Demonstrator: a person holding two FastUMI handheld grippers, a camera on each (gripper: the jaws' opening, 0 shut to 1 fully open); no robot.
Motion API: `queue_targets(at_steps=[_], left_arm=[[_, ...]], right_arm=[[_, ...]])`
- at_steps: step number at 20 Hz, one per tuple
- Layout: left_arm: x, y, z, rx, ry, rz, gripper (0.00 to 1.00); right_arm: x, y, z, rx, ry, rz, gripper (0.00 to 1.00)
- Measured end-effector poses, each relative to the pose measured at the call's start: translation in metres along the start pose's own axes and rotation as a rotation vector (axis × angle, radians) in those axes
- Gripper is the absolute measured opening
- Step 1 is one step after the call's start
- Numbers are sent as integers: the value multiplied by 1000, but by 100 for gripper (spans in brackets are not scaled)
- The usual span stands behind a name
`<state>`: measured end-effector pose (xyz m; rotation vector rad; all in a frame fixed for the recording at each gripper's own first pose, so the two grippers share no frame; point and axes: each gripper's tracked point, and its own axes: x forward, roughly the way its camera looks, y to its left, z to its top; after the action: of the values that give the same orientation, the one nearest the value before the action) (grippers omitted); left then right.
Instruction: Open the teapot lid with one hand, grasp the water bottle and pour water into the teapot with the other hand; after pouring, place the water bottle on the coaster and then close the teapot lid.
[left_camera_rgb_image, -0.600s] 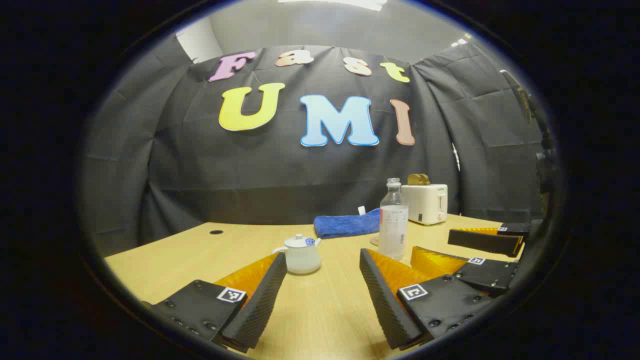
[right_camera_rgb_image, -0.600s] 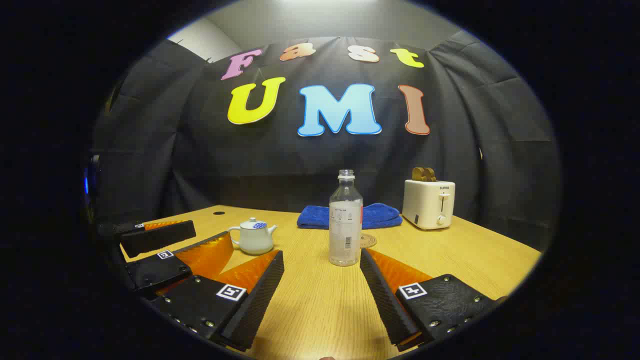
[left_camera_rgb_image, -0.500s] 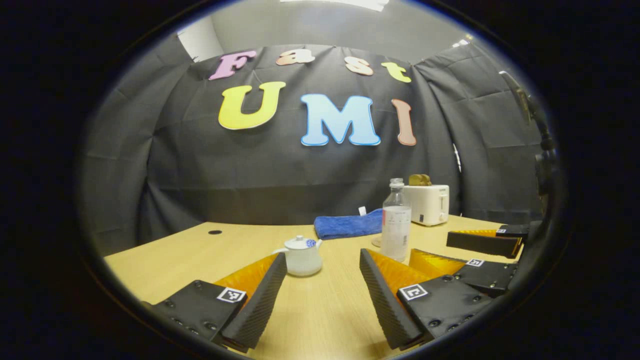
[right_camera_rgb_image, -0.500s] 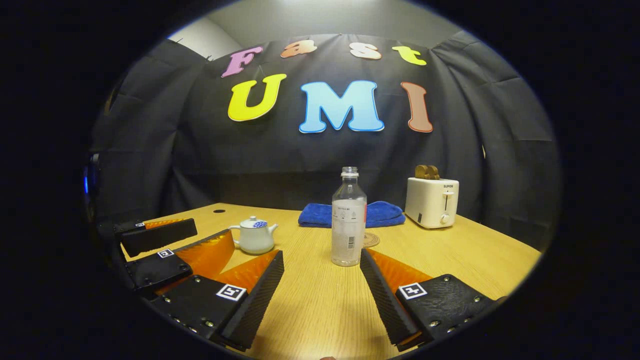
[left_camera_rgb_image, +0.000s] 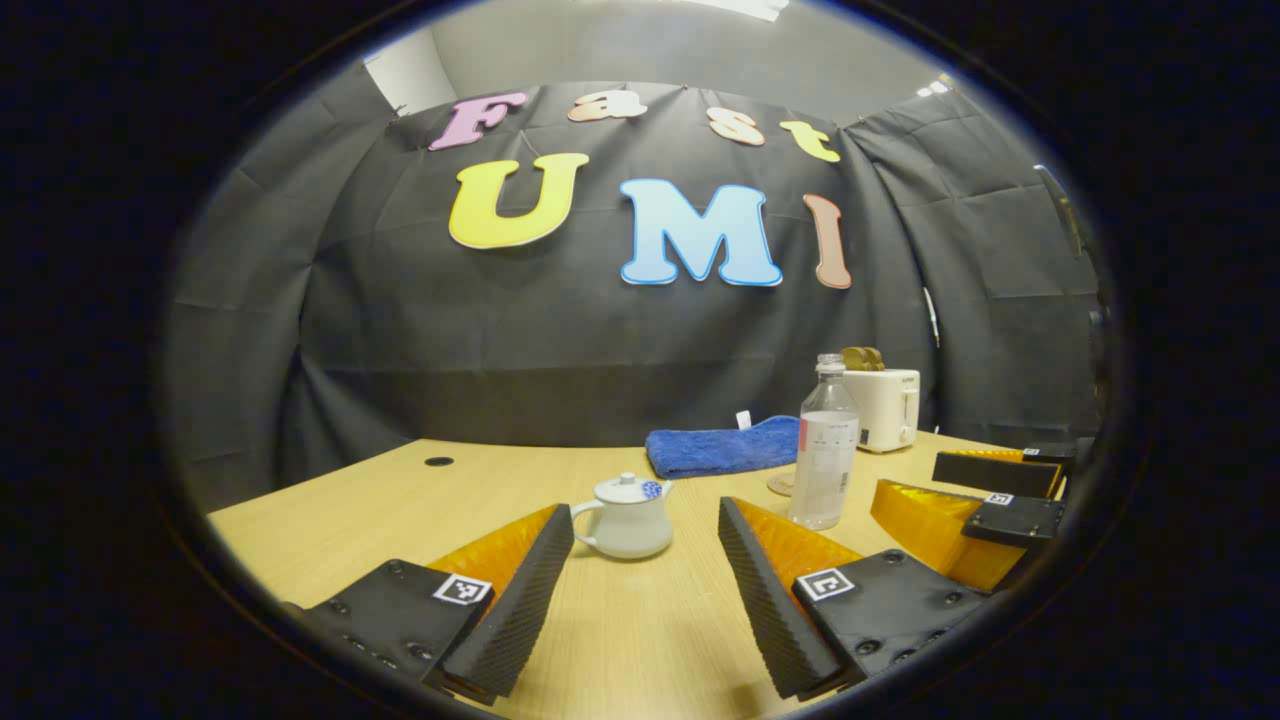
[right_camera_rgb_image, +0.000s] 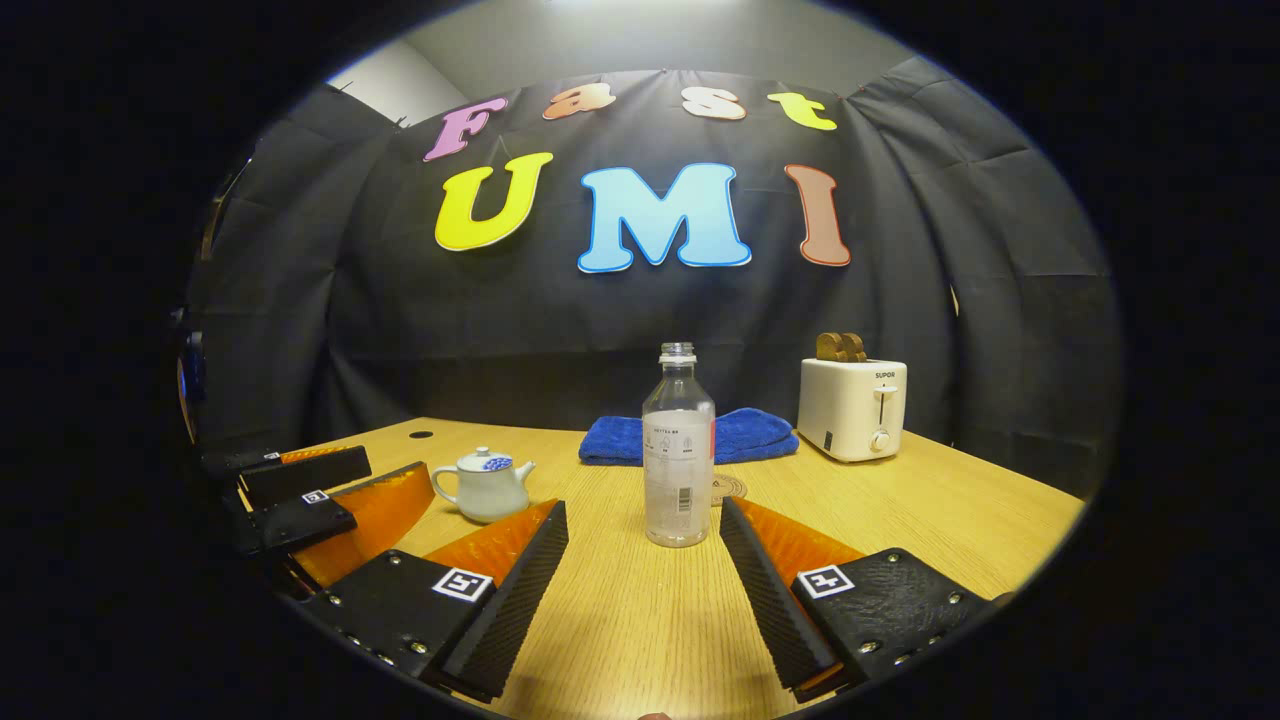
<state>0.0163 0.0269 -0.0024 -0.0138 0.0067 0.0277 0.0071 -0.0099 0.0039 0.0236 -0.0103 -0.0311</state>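
1. Left gripper view: we see the white teapot (left_camera_rgb_image: 628, 517) with its lid (left_camera_rgb_image: 624, 488) on, standing on the wooden tabletop (left_camera_rgb_image: 400, 500) just ahead of our left claw (left_camera_rgb_image: 645, 520), whose fingers are spread wide and hold nothing.
2. Right gripper view: the uncapped water bottle (right_camera_rgb_image: 678, 450) stands upright ahead of our right claw (right_camera_rgb_image: 643, 520), also wide apart and empty.
3. A round coaster (right_camera_rgb_image: 728, 489) lies just behind the bottle.
4. Farther back we note a folded blue towel (right_camera_rgb_image: 755, 432) and a white toaster (right_camera_rgb_image: 852, 408) by the black cloth wall (right_camera_rgb_image: 950, 300).
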Motion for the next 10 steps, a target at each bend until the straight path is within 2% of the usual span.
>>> queue_targets(at_steps=[4,10], left_arm=[[-14,-1,1,18,-12,9,98],[-4,7,9,10,-5,12,99]], right_arm=[[-17,7,7,22,-14,20,95],[-9,7,35,-10,-57,13,95]])
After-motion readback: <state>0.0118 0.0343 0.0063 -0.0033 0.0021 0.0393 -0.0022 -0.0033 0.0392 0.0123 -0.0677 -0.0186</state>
